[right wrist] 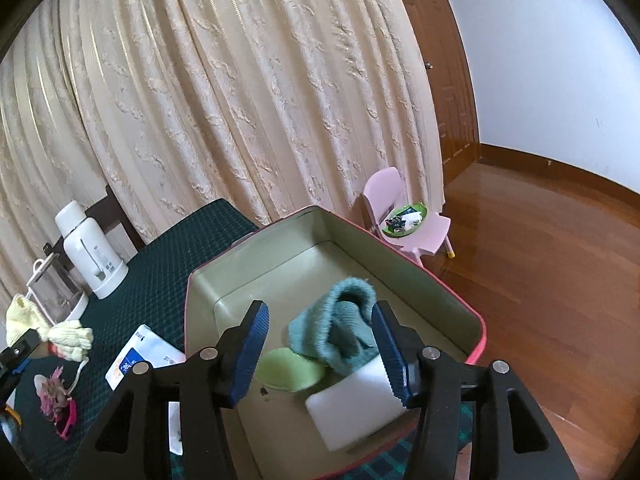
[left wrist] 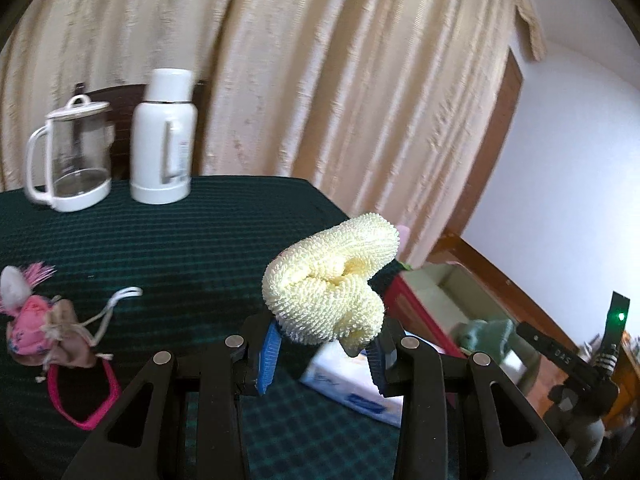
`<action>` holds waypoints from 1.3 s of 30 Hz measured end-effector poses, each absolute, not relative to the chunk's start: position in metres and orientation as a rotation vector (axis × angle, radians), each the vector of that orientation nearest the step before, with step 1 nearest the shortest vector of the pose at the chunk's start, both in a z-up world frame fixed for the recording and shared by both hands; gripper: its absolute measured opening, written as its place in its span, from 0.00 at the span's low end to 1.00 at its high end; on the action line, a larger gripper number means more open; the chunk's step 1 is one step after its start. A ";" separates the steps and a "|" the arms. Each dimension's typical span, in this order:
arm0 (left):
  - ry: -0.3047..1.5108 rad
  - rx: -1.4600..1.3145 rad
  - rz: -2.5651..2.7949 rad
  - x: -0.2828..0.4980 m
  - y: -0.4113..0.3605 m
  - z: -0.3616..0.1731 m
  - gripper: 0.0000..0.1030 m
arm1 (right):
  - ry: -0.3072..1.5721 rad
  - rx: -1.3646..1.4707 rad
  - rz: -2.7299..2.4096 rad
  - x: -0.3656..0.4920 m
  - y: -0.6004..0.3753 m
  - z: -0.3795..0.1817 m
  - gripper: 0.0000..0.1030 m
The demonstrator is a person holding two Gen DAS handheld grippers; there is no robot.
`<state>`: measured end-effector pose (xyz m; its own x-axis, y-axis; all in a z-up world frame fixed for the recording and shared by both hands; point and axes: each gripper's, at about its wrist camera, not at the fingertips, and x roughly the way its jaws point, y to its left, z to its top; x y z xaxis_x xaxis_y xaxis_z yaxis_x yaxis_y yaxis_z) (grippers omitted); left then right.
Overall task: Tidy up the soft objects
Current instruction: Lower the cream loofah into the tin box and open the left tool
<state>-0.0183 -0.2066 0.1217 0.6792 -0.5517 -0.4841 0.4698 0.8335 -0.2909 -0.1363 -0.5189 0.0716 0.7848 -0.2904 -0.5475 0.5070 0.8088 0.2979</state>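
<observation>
left claw (left wrist: 324,354): grips fluffy pale-yellow knitted cloth (left wrist: 332,280), lifted to carry toward the red-rimmed tin box (right wrist: 460,300) | right claw (right wrist: 326,354): wide, empty, above that box, teal knit (right wrist: 340,332) inside

The left gripper (left wrist: 324,354) is raised with its jaws clamped on a load; the right gripper (right wrist: 320,354) hovers, jaws spread wide.
</observation>
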 end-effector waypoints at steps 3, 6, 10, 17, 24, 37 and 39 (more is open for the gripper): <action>0.601 -0.115 -0.615 -0.024 -0.228 0.120 0.37 | 0.486 0.460 -0.447 -0.141 -0.522 0.072 0.55; 0.623 -0.092 -0.670 -0.029 -0.251 0.117 0.37 | 0.467 0.448 -0.461 -0.147 -0.525 0.073 0.55; 0.636 -0.062 -0.751 -0.039 -0.282 0.118 0.37 | 0.445 0.441 -0.472 -0.153 -0.527 0.076 0.55; 0.651 -0.009 -0.862 -0.054 -0.328 0.117 0.37 | 0.423 0.437 -0.482 -0.163 -0.531 0.077 0.57; 0.630 0.036 -0.923 -0.065 -0.357 0.122 0.38 | 0.417 0.452 -0.496 -0.168 -0.539 0.075 0.57; 0.629 0.027 -1.047 -0.085 -0.367 0.119 0.64 | 0.412 0.472 -0.506 -0.173 -0.546 0.073 0.57; 0.651 0.014 -1.066 -0.083 -0.369 0.117 0.65 | 0.412 0.473 -0.506 -0.173 -0.546 0.073 0.57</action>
